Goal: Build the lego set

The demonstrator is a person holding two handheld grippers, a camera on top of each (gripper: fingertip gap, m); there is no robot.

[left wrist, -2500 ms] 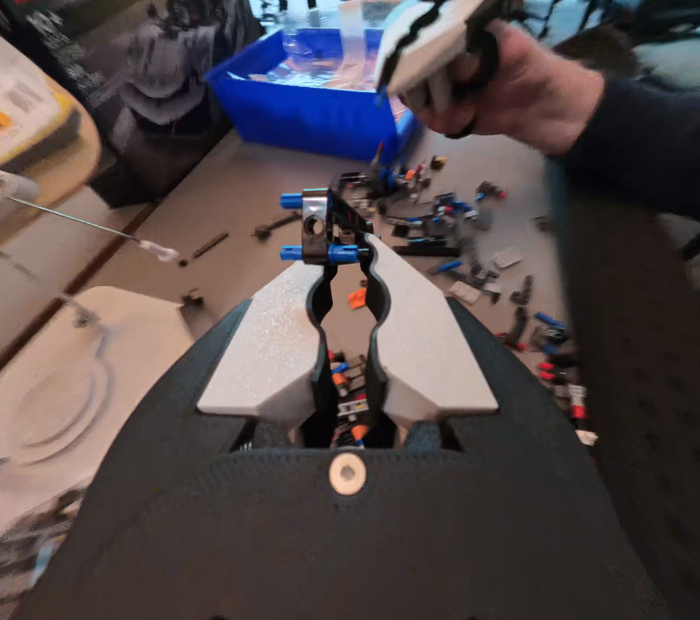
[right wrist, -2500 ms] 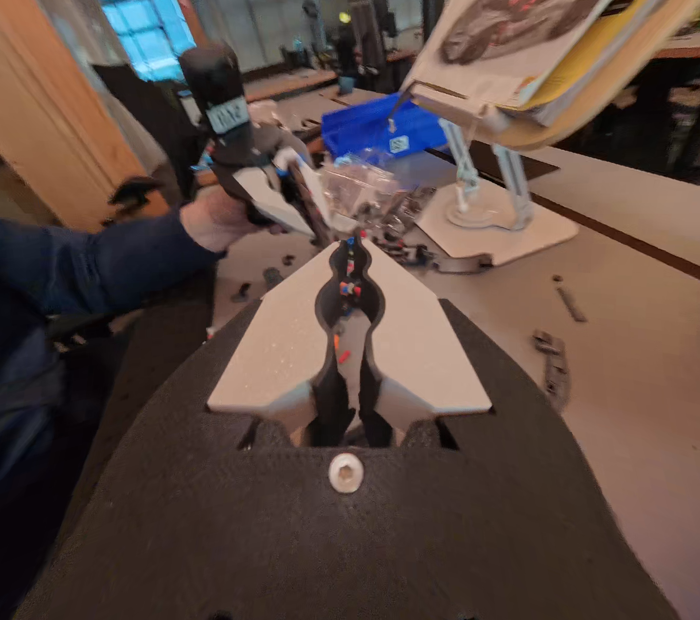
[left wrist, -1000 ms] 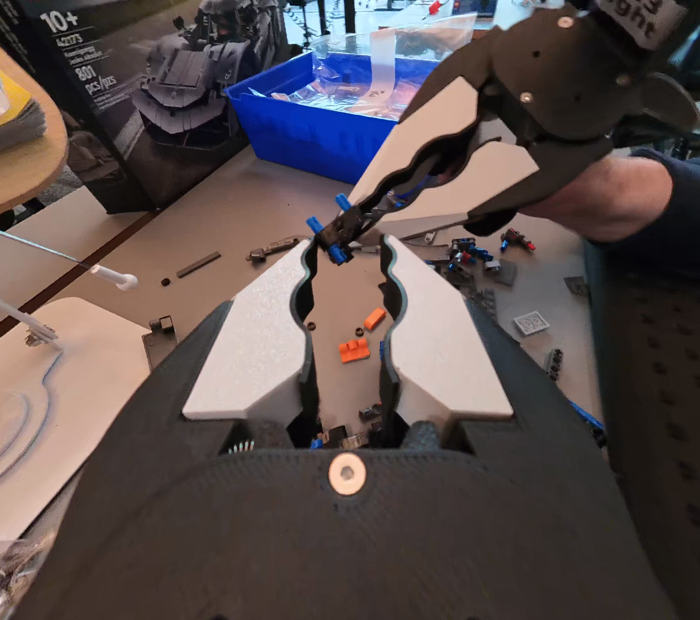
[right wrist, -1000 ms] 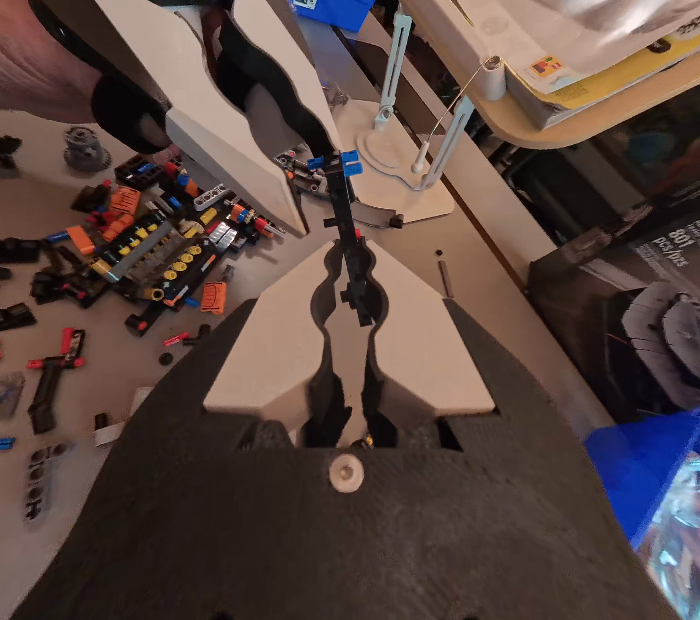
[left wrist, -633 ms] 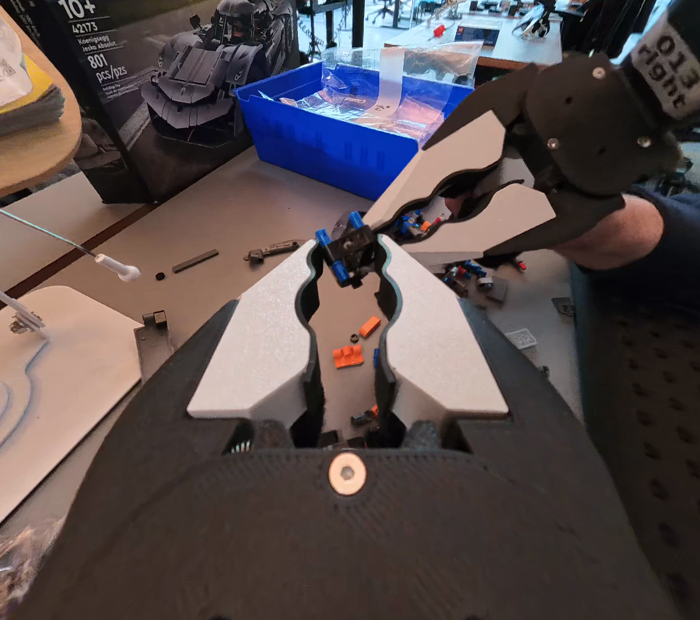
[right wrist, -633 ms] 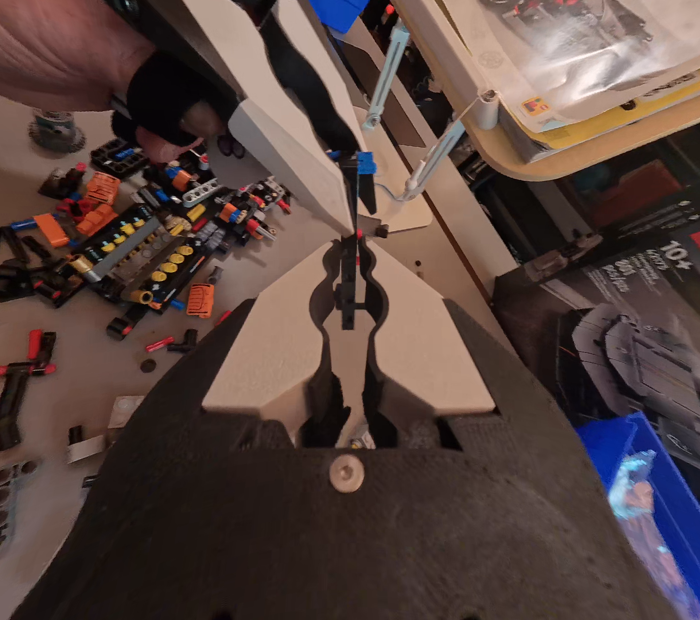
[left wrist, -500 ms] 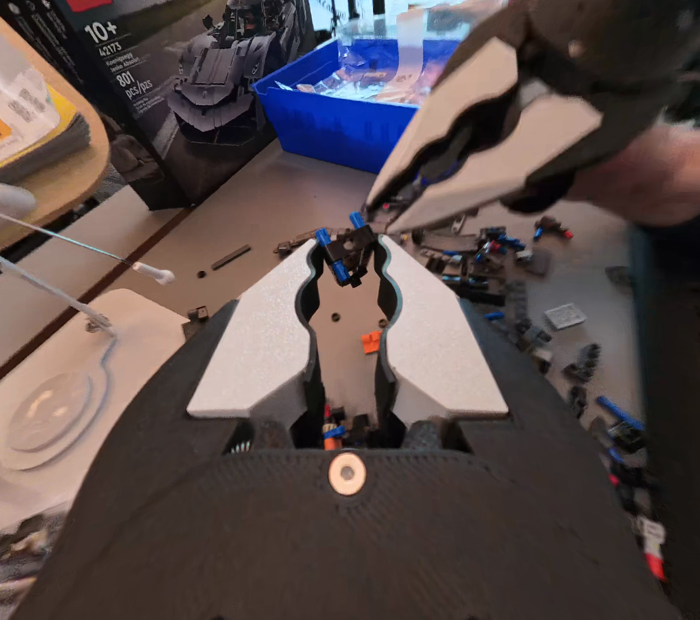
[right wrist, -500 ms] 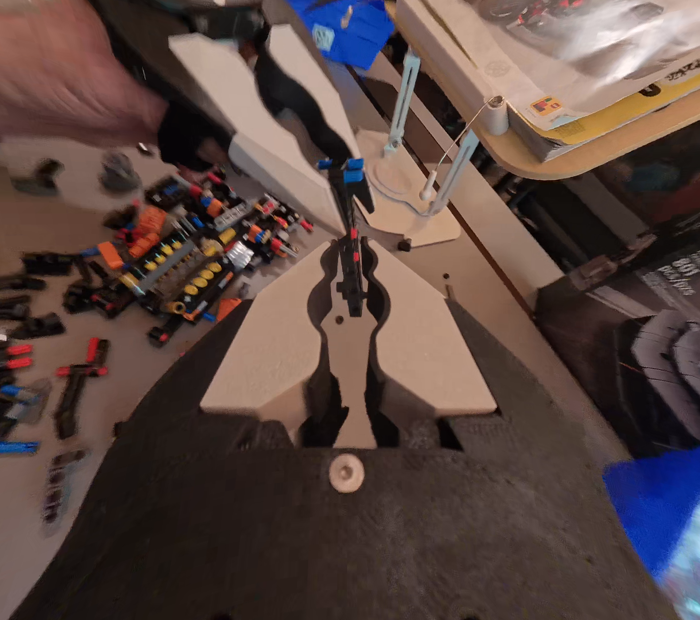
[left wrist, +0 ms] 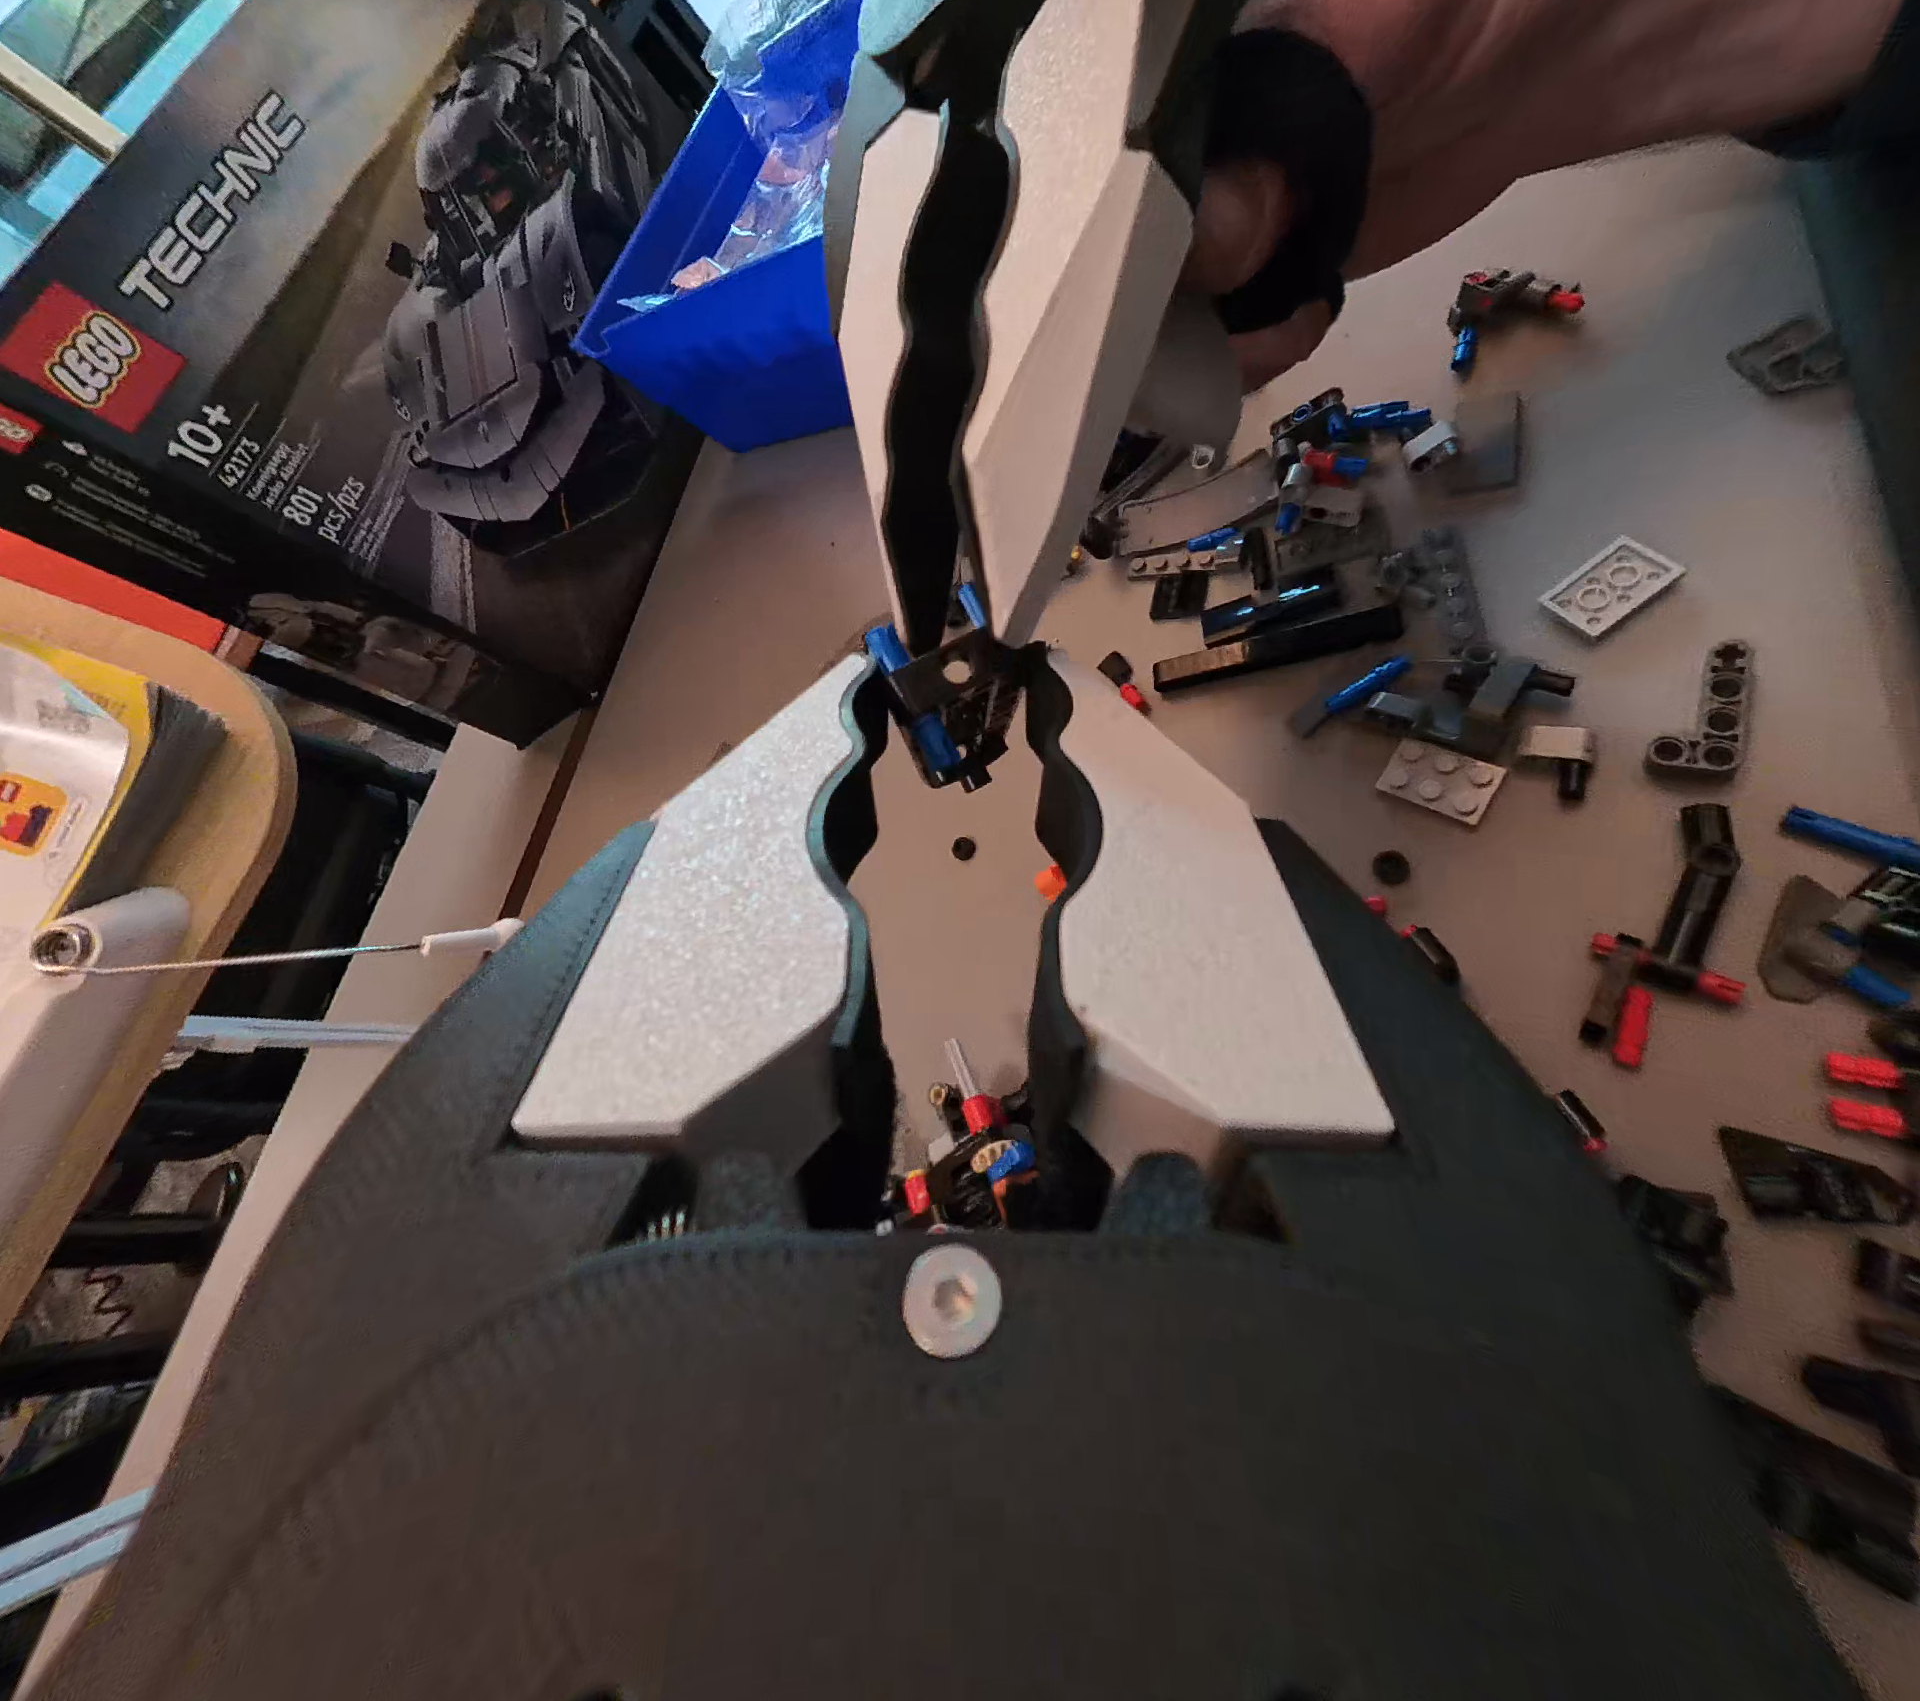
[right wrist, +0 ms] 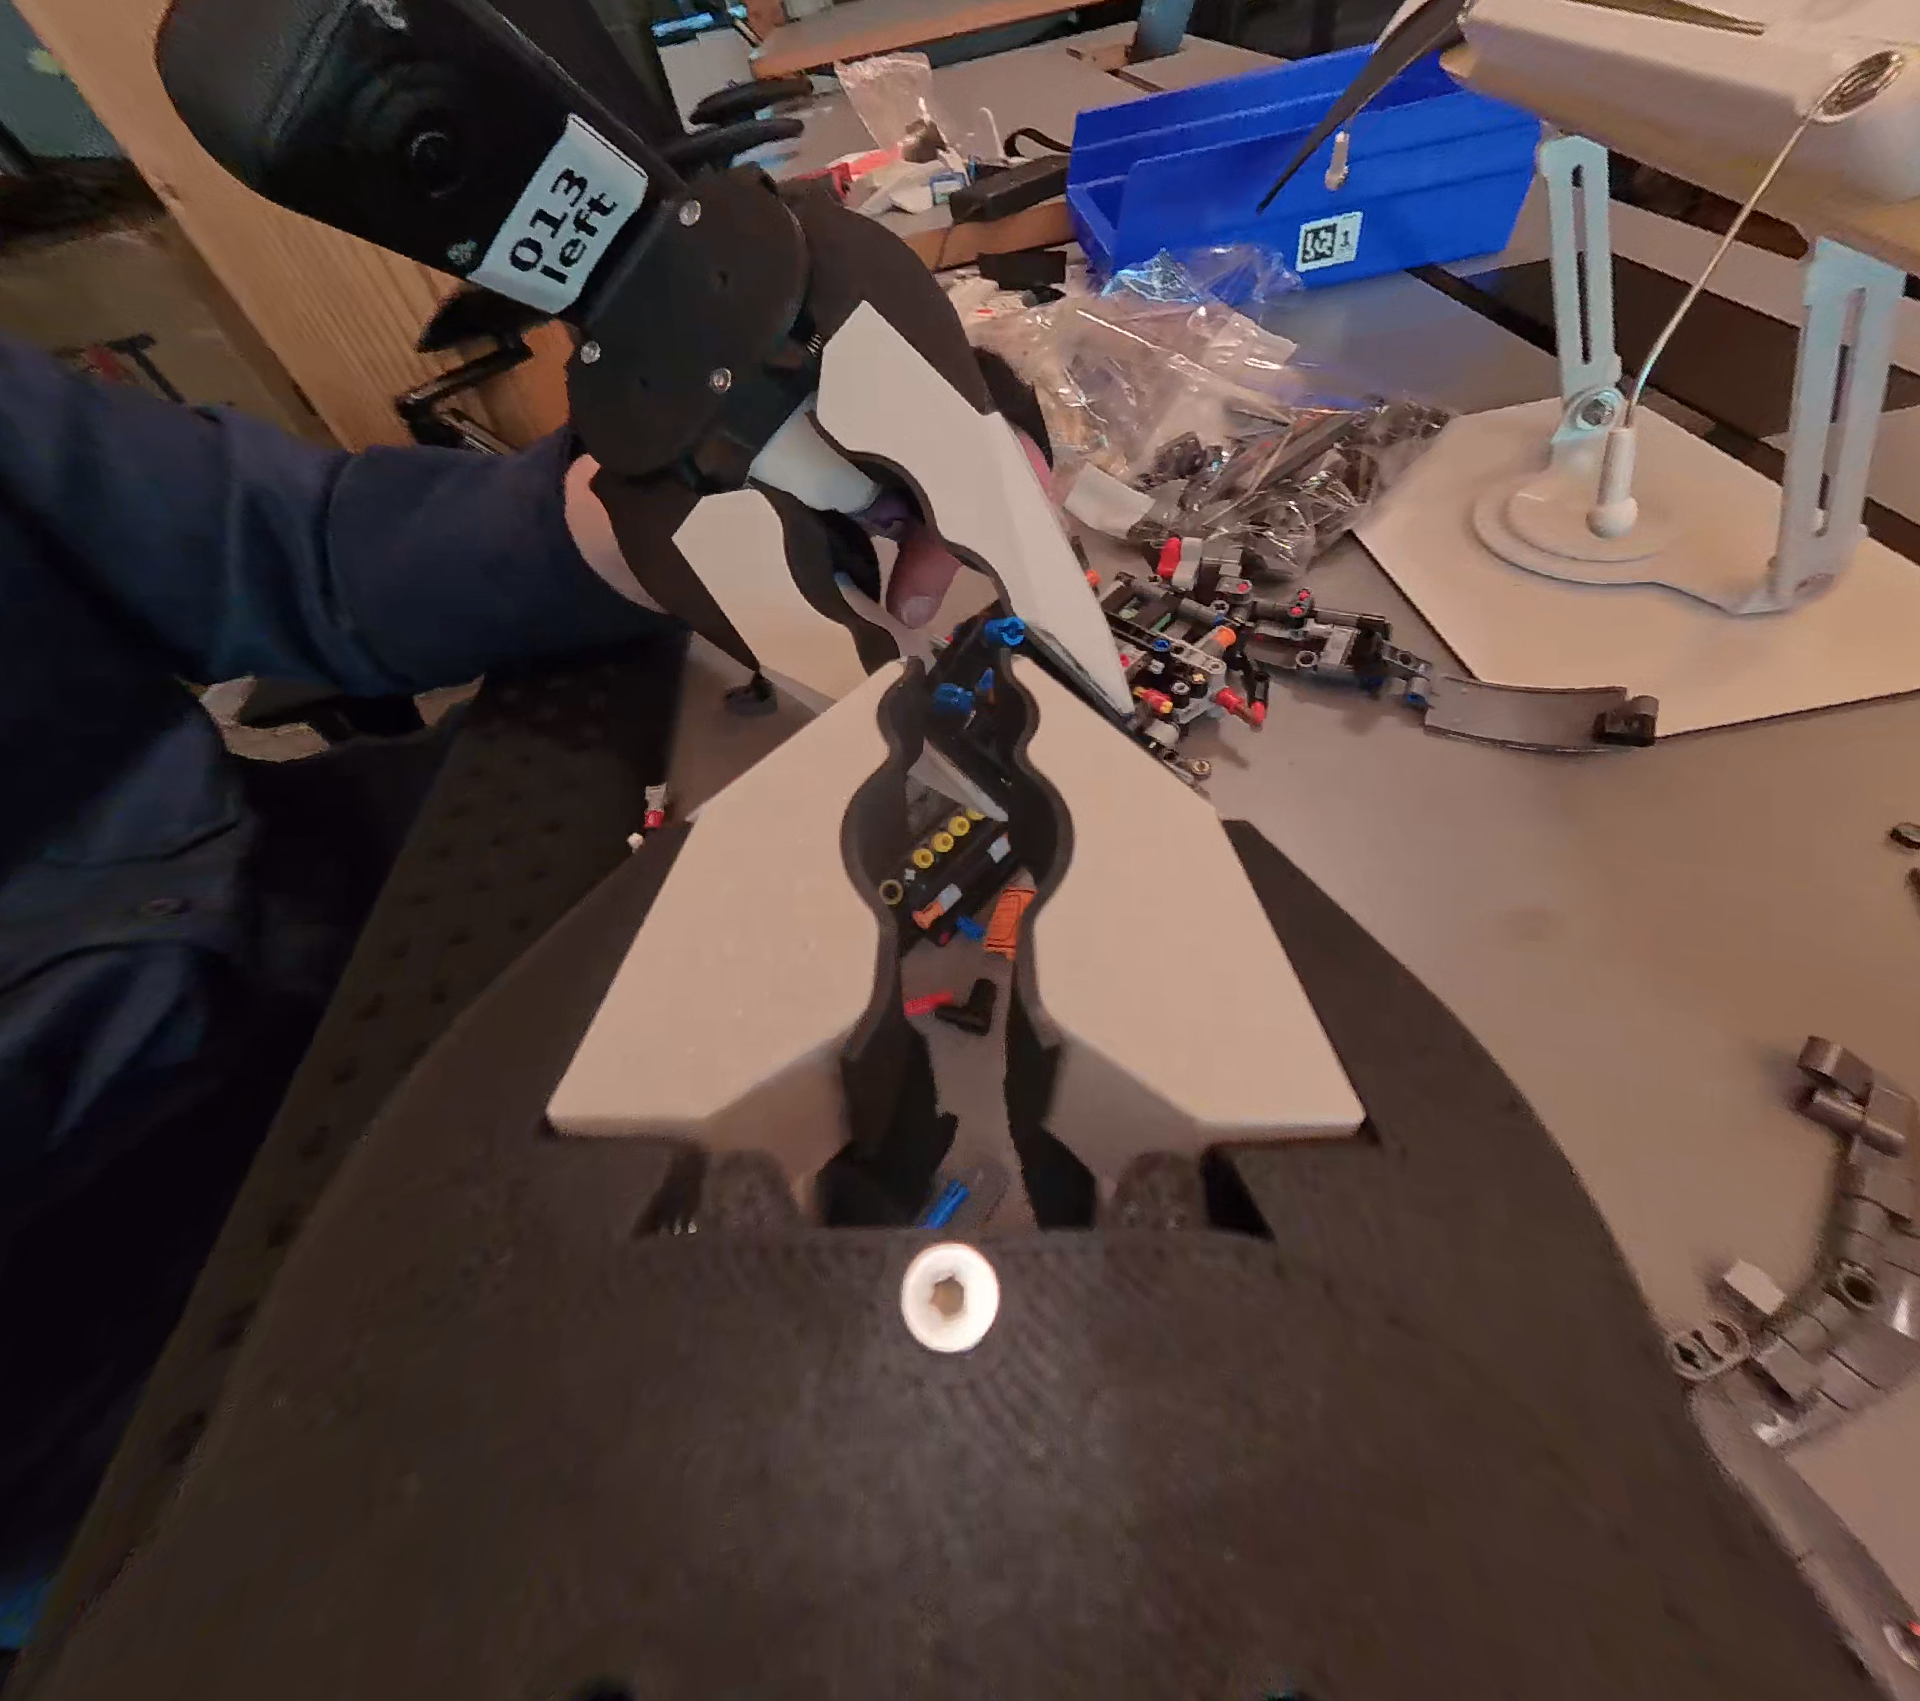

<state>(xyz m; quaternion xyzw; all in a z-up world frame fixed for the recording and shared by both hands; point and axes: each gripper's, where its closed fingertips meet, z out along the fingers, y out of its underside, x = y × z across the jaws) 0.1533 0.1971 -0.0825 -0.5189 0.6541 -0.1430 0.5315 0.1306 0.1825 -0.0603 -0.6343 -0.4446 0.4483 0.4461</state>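
There's a blue bin (right wrist: 1247, 197) back on the counter (right wrist: 1455, 872), a white stand (right wrist: 1683, 529) beside it, maybe office chairs (right wrist: 738, 124) behind.

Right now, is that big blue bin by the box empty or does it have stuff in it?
Not empty. The blue bin holds clear plastic bags that rise above its rim; what is inside the bags cannot be told.

— How many grippers? 
— Two, the left gripper (left wrist: 951, 690) and the right gripper (left wrist: 961, 602), meeting at one black assembly (left wrist: 956, 701). 
— Bins? 
— One blue bin (left wrist: 727, 342) behind it, beside one set box (left wrist: 312, 280).
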